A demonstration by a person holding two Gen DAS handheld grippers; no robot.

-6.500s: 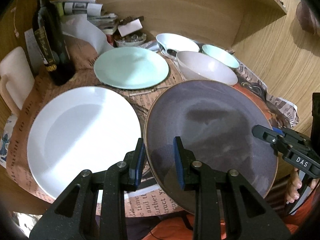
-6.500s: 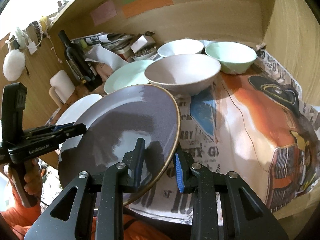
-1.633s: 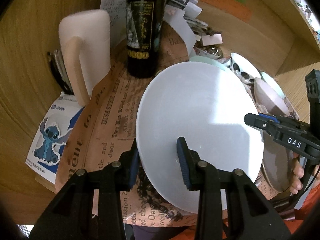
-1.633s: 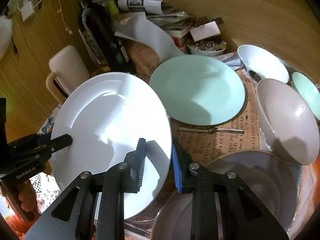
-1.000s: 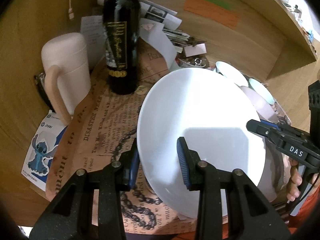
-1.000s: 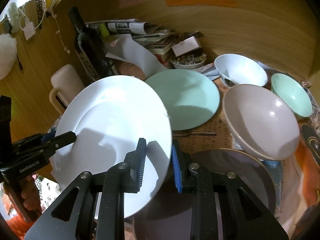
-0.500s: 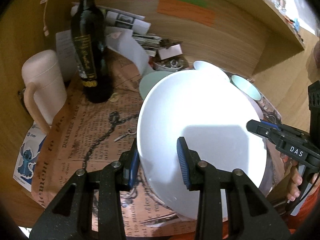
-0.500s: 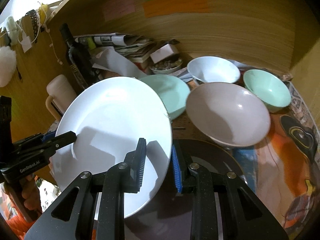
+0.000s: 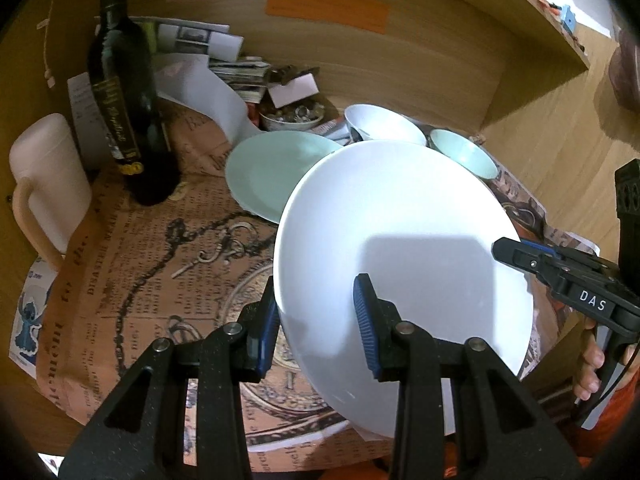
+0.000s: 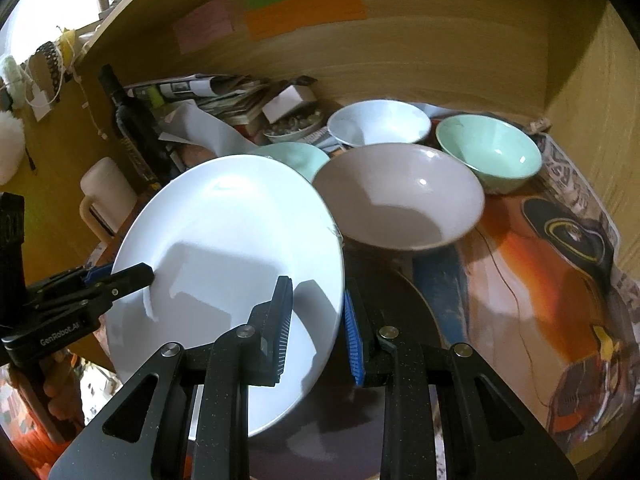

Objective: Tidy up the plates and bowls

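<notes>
A large white plate (image 10: 224, 240) is held tilted, its rim clamped between the right gripper (image 10: 318, 322)'s blue pads and, at the far edge, by the left gripper (image 10: 132, 276). A dark plate (image 10: 400, 320) lies beneath.

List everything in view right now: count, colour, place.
plate: 1, white, held tilted above the dark plate
dark plate: 1, grey-brown, front, under the white one
mint plate: 1, flat, mid-table
bowls: 3; beige centre, white behind it, mint right
wine bottle: 1, dark, back left
mug: 1, cream, left edge
small dish: 1, back, cluttered
papers: stack, back wall
newsprint covering: tabletop
left gripper: shut on white plate's rim
right gripper: shut on opposite rim
</notes>
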